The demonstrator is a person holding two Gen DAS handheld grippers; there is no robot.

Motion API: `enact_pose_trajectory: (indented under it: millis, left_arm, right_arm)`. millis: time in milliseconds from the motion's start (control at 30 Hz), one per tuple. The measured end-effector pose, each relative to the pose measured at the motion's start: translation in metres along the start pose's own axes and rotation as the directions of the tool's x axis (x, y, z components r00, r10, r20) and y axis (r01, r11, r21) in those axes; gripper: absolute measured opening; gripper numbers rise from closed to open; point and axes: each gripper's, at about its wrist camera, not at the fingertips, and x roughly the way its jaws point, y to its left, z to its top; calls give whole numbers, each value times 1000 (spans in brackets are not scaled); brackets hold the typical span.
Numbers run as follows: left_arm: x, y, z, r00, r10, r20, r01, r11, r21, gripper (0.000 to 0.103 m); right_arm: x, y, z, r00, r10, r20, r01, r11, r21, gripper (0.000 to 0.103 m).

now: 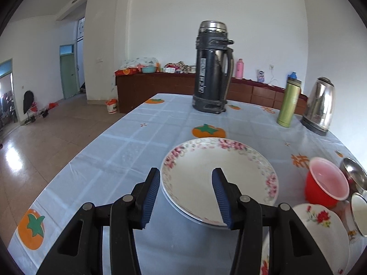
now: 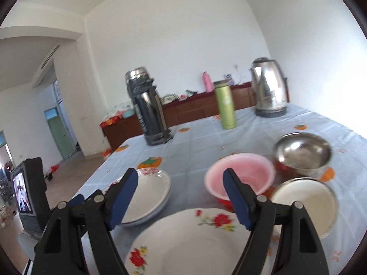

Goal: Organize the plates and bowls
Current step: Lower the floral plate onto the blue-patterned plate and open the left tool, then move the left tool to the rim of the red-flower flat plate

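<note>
In the left wrist view my left gripper (image 1: 186, 174) stands open above a white plate with a pink flower rim (image 1: 240, 176); one finger is past its left rim, the other over its middle, and nothing is gripped. A red bowl with a pink inside (image 1: 325, 181) and a red-flowered plate (image 1: 321, 224) lie to its right. In the right wrist view my right gripper (image 2: 181, 176) is open and empty above the red-flowered plate (image 2: 188, 245). Ahead sit the pink-rimmed plates (image 2: 149, 192), stacked, the pink bowl (image 2: 240, 174), a steel bowl (image 2: 302, 153) and a white-lined bowl (image 2: 305, 208).
A tall dark thermos (image 1: 212, 68), a green bottle (image 1: 289, 103) and a steel kettle (image 1: 320, 105) stand at the far end of the table with the fruit-print cloth (image 1: 128, 142). The table's left edge drops to a tiled floor (image 1: 45, 137). A brown sideboard (image 1: 160, 89) lines the wall.
</note>
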Motion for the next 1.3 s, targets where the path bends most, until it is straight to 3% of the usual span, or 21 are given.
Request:
enact_pose_trajectory:
  millis: [467, 733, 833, 1067, 1133, 1200, 1300]
  left_arm:
    - [-16, -17, -7, 995, -102, -18, 103, 993, 57, 50]
    - [-23, -50, -21, 972, -211, -102, 227, 956, 186, 50]
    - [-24, -61, -27, 970, -210, -124, 234, 942, 239, 50]
    - [-19, -73, -36, 964, -196, -181, 243, 925, 292, 50]
    - [-15, -73, -36, 955, -202, -216, 258, 927, 274, 50]
    - [-12, -71, -38, 942, -220, -253, 282, 928, 243, 50]
    - [-7, -68, -38, 926, -237, -294, 303, 931, 202, 50]
  right_arm:
    - [-53, -54, -14, 989, -149, 21, 148, 989, 16, 84]
    - [-62, -67, -32, 987, -133, -94, 136, 990, 28, 84]
    - [-68, -74, -34, 987, -125, -97, 131, 989, 63, 84]
    - [-60, -80, -44, 970, -85, -229, 108, 990, 91, 84]
    - [-55, -78, -49, 957, -75, -279, 104, 990, 90, 81]
    - [-49, -79, -53, 946, -54, -321, 90, 991, 101, 68]
    - [-39, -79, -59, 923, -34, -382, 85, 989, 117, 58]
